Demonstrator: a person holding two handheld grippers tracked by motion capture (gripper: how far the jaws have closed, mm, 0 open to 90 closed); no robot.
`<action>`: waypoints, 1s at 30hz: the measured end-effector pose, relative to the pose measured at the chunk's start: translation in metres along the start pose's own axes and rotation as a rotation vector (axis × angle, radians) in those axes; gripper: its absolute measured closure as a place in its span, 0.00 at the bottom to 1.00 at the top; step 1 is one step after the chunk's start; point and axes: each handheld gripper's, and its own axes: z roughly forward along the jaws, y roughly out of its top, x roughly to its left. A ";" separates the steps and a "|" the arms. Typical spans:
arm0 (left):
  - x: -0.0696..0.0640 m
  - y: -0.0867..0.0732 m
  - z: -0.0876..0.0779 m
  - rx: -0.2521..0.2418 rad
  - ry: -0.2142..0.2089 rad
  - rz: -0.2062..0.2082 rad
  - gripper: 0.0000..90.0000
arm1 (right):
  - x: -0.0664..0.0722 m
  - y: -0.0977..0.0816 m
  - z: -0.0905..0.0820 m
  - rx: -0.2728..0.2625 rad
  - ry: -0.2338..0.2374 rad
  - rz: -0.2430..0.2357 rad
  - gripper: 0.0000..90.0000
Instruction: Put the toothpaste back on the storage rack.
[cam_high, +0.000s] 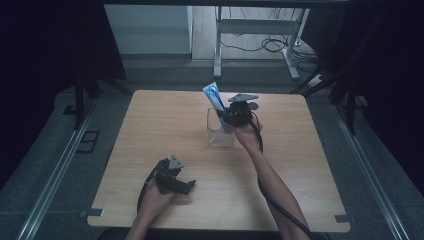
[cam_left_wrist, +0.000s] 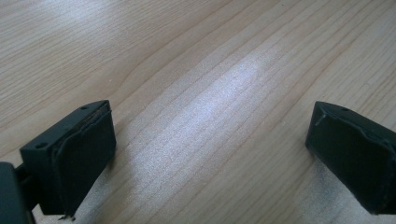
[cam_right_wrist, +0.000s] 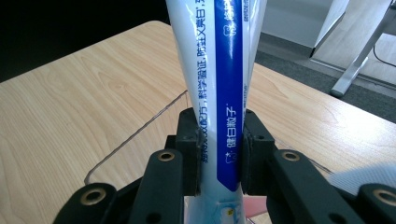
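The right gripper (cam_right_wrist: 219, 154) is clamping a tube (cam_right_wrist: 219, 70), holding it upright in the clear cup (cam_high: 221, 131) near the table's (cam_high: 150, 130) far middle; this looks like the placing step; next, the jaws should part and lift clear; the left gripper (cam_left_wrist: 210, 154) is resting with jaws wide apart on bare wood.

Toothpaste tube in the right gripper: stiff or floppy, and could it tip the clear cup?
The toothpaste tube looks soft: the right gripper pinches it flat, so it probably dents and bends. Its glossy skin may slip. The clear cup looks light, and the tube leans out above its rim, so it might tip.
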 end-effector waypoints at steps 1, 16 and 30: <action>0.000 0.000 0.000 0.000 0.000 0.000 0.02 | 0.000 0.000 0.000 0.000 0.000 0.000 0.81; 0.000 0.000 0.000 0.000 0.001 0.001 0.02 | 0.002 -0.007 0.005 0.043 0.000 -0.015 0.81; 0.000 0.000 0.000 0.000 0.001 0.001 0.02 | 0.005 -0.009 0.006 0.080 0.009 -0.041 0.80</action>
